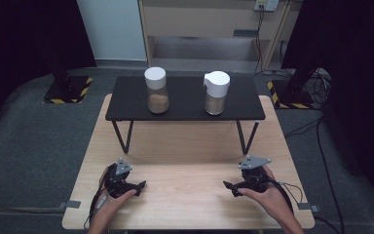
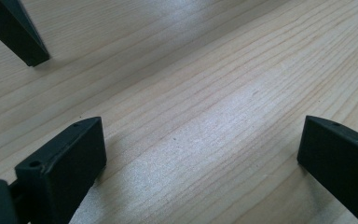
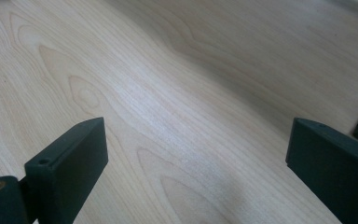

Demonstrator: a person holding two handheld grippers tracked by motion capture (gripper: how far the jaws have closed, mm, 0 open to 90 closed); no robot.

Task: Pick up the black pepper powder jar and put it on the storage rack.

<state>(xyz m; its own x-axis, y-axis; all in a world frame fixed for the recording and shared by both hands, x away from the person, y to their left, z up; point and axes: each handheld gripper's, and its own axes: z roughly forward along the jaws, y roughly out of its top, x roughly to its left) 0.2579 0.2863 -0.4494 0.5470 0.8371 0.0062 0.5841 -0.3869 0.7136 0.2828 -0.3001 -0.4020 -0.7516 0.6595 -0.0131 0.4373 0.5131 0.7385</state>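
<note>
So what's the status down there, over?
Left gripper and right gripper open, empty, low over table. Two jars untouched on black shelf. Nothing in the way.

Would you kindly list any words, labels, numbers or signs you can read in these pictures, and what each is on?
None can be read.
Left jar: no label visible.
Right jar: no label visible.
Yellow-black hazard stripes on the stand bases: a marking, no text.
Wall socket box: too small to read.

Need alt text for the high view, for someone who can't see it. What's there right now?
Two hands rest low on a light wooden table, the left gripper and right gripper pointing inward, holding nothing. Beyond them, a black shelf carries two white-lidded jars of brown powder, a left jar and a right jar.
</note>
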